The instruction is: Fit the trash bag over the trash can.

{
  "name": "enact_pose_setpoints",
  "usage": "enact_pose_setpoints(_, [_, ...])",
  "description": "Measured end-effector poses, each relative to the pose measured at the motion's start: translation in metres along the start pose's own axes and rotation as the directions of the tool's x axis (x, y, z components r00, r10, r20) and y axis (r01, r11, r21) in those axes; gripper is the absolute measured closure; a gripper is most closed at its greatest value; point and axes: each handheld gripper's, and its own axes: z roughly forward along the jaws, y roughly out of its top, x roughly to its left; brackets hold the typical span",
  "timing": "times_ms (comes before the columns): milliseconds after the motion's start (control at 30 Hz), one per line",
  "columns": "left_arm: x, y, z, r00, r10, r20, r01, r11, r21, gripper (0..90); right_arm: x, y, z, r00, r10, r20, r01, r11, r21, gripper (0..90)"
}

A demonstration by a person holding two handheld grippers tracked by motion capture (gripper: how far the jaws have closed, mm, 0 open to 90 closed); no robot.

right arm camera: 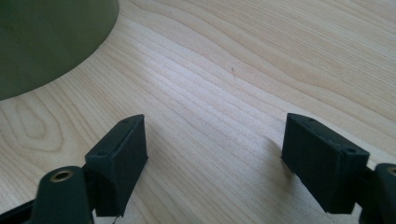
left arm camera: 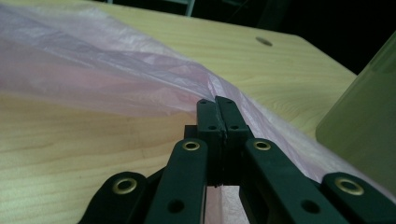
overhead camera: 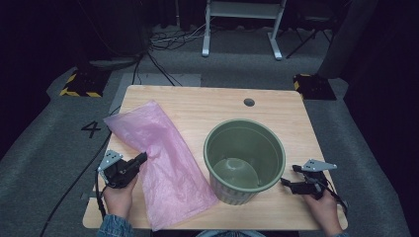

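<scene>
With my left tongs (left arm camera: 218, 114) clamped on one thin fold of the pink bag (overhead camera: 158, 163) lying on the table (overhead camera: 276, 106) left of the green bin (overhead camera: 244, 160), it could slip free; my right tongs (right arm camera: 212, 158) stand apart, empty.

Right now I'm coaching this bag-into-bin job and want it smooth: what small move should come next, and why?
Probably lift the left gripper a little higher toward the green bin. Its jaws are shut on the edge of the pink bag, which otherwise lies flat on the table. The right gripper waits open beside the bin, touching nothing, free to take another edge.
</scene>
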Motion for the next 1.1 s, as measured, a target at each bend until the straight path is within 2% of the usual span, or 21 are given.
enact_pose_setpoints(100, [-0.003, 0.007, -0.006, 0.9998, 0.014, 0.011, -0.013, 0.9995, -0.030, 89.5, 0.000, 0.000, 0.000, 1.0000, 0.000, 0.000, 0.000, 1.000, 0.000, 22.2])
enact_pose_setpoints(233, [-0.009, 0.018, -0.016, 0.9987, 0.047, 0.020, -0.045, 0.9952, -0.087, 89.5, 0.000, 0.000, 0.000, 1.0000, 0.000, 0.000, 0.000, 1.000, 0.000, 22.2])
enact_pose_setpoints(533, [-0.023, 0.041, -0.024, 0.9905, 0.129, 0.047, -0.123, 0.9858, -0.114, 89.4, 0.000, 0.000, 0.000, 1.0000, 0.000, 0.000, 0.000, 1.000, 0.000, 22.2])
enact_pose_setpoints(733, [-0.031, 0.064, -0.033, 0.9834, 0.174, 0.053, -0.164, 0.9753, -0.147, 89.5, 0.000, 0.000, 0.000, 1.0000, 0.000, 0.001, 0.000, 1.000, 0.000, 22.3])
enact_pose_setpoints(1100, [-0.043, 0.093, -0.042, 0.9743, 0.219, 0.054, -0.205, 0.9593, -0.195, 89.4, 0.001, 0.000, 0.000, 1.0000, 0.004, 0.005, -0.004, 1.000, 0.000, 22.3])
